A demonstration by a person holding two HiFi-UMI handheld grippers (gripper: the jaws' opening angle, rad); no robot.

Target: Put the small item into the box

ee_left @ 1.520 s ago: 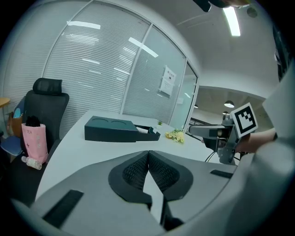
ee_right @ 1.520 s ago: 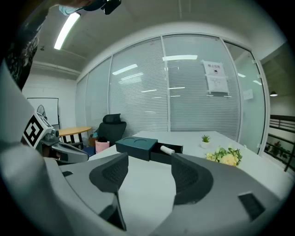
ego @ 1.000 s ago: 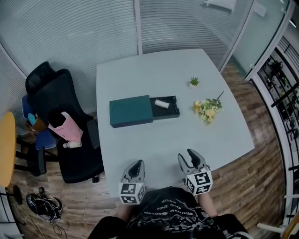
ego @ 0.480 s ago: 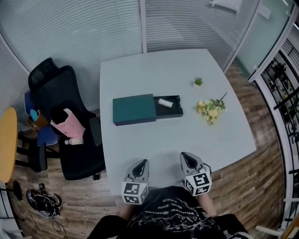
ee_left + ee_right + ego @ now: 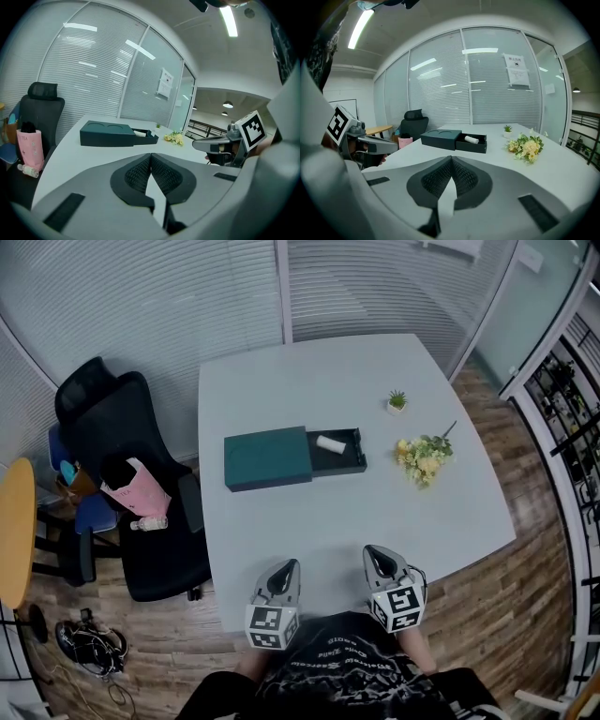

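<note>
Right tool [image 5: 379, 557], apart a second ago, has just closed empty; left tool [image 5: 284, 571] closed.

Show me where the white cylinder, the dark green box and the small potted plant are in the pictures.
white cylinder [image 5: 330, 443]: head view, middle of its side.
dark green box [image 5: 267, 457]: head view, centre of its top.
small potted plant [image 5: 397, 401]: head view, its green leaves.
</note>
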